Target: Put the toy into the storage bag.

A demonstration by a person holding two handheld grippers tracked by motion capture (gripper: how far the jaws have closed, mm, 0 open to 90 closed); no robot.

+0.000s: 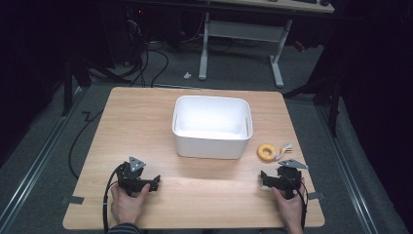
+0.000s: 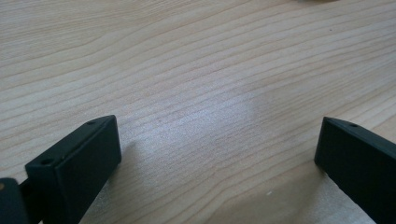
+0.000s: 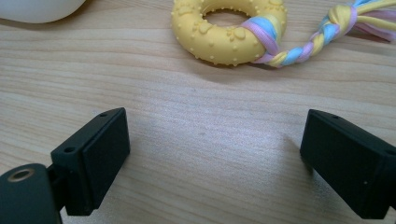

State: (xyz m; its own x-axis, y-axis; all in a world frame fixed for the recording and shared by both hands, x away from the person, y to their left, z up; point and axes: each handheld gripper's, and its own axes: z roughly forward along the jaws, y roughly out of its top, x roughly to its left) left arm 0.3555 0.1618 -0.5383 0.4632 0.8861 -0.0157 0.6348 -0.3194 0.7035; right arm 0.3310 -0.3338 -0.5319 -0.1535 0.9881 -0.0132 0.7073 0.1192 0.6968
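Observation:
A yellow ring toy (image 1: 266, 152) (image 3: 227, 28) with a braided pastel rope (image 3: 322, 35) tied to it lies on the wooden table (image 1: 146, 122), right of a white bin (image 1: 212, 126). My right gripper (image 1: 267, 179) (image 3: 217, 158) rests on the table just in front of the ring, jaws wide apart, nothing between them. Near the front left, my left gripper (image 1: 155, 183) (image 2: 219, 158) sits on the table and stands open over bare wood. A hand holds each gripper.
The white bin is empty and stands at the table's middle; its corner (image 3: 39, 9) shows in the right gripper view. Beyond the table are a desk frame (image 1: 241, 34) and cables (image 1: 146, 63) on the floor. Bare wood lies between the grippers.

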